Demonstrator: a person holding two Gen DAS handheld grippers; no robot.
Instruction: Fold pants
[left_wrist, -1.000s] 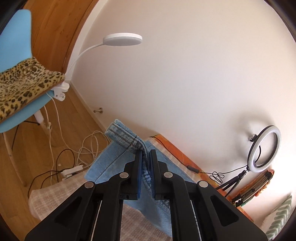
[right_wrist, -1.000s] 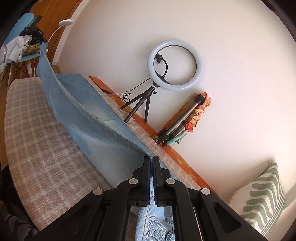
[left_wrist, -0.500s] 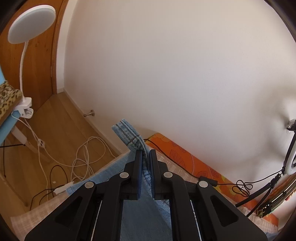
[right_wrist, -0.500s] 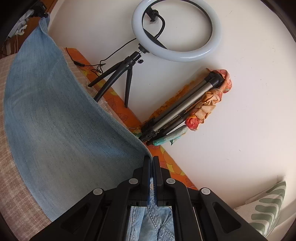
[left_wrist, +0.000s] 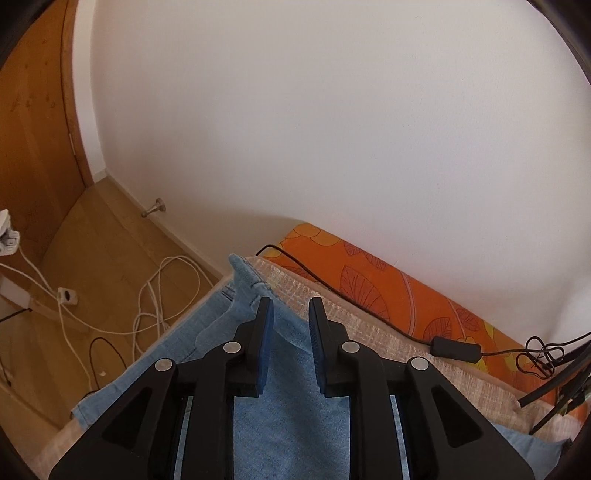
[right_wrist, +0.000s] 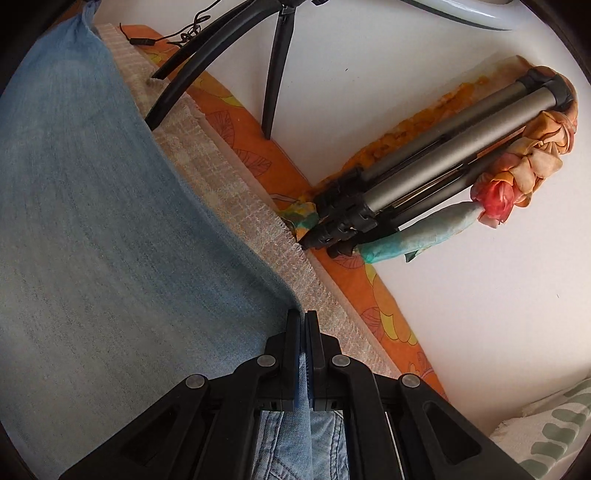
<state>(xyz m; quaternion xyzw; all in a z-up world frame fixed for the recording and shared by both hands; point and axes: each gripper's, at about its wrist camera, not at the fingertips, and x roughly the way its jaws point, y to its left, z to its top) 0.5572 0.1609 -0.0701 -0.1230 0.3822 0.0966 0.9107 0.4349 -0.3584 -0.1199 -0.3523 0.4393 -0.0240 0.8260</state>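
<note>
The jeans (right_wrist: 110, 229) lie spread flat over the checked cover (right_wrist: 229, 206) of the bed, near the wall (left_wrist: 332, 129), and one hem corner (left_wrist: 245, 280) stands up at the far edge in the left view. The right gripper (right_wrist: 302, 321) is clenched on a fold of the denim, which passes between its pads. The left gripper (left_wrist: 291, 314) has just been opening; its jaws stand apart above the jeans, and the fabric is below them, not pressed.
</note>
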